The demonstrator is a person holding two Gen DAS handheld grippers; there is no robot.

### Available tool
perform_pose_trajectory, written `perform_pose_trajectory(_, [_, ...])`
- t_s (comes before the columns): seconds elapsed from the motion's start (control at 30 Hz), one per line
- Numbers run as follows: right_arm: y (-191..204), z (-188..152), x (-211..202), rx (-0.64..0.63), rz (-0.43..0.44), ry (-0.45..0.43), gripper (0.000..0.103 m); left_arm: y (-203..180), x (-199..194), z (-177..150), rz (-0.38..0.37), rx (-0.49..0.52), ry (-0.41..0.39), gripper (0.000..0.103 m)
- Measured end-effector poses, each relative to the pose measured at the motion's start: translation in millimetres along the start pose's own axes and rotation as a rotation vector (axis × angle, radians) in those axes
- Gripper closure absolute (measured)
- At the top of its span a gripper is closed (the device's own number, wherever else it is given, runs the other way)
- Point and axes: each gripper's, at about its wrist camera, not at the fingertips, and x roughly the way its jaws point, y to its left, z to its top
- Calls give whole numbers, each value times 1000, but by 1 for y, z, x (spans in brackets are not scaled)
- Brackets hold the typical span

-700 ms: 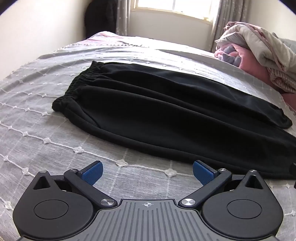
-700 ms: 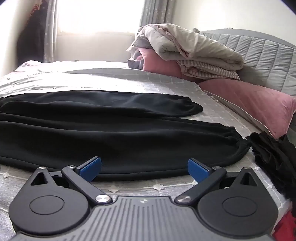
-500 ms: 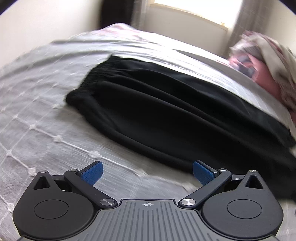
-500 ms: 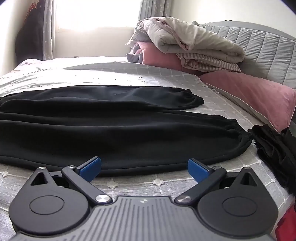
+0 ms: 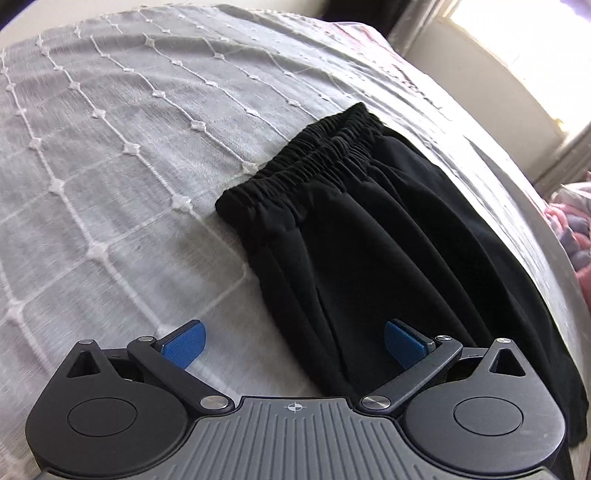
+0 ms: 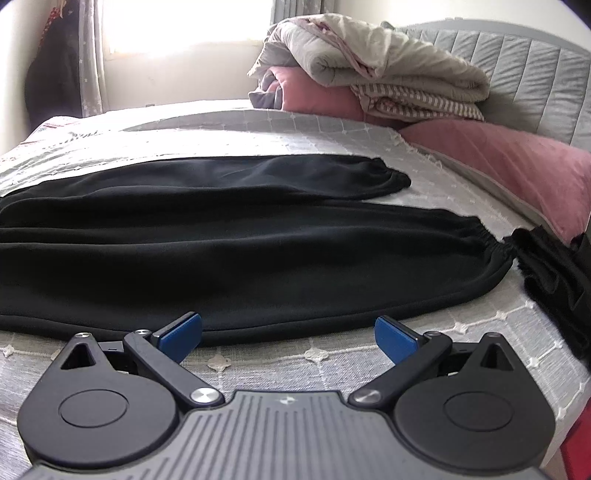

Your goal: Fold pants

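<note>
- A home bedroom: a bed (image 6: 332,136) under a grey quilted bedspread.
- Pink pillow (image 6: 517,166) and folded blankets (image 6: 388,74) at two o'clock, against a padded headboard (image 6: 535,66).
- Curtained window (image 6: 177,29) at eleven o'clock.

My left gripper (image 5: 293,345) has swung down and in over the pants (image 5: 388,236); waistband (image 5: 310,166) now fills its view. My right gripper (image 6: 288,338) has edged closer to the near trouser leg.
</note>
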Motion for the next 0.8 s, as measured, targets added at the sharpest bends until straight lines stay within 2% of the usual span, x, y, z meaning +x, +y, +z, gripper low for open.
perform_pose_trajectory(0.17, [0, 0, 5, 1, 8, 26, 0, -20, 24, 13, 7, 77, -40, 6])
perform_pose_trajectory(0.27, [0, 0, 10, 7, 21, 50, 0, -25, 28, 15, 46, 116, -87, 21])
perform_pose_trajectory(0.37, [-2, 1, 14, 19, 36, 77, 0, -24, 34, 17, 85, 172, -130, 46])
perform_pose_trajectory(0.43, [-3, 1, 16, 31, 52, 82, 0, -19, 34, 19, 122, 182, -150, 73])
perform_pose_trajectory(0.5, [-5, 1, 18, 39, 74, 89, 0, -12, 32, 23, 92, 145, -146, 82])
perform_pose_trajectory(0.6, [-7, -1, 21, 52, 96, 90, 0, 2, 28, 25, 41, 67, -143, 88])
perform_pose_trajectory(0.7, [-10, -1, 24, 59, 99, 101, 0, 19, 18, 22, -6, -57, -161, 90])
perform_pose_trajectory(0.8, [-12, -2, 25, 86, 113, 99, 0, 22, -3, 21, 0, -59, -236, 90])
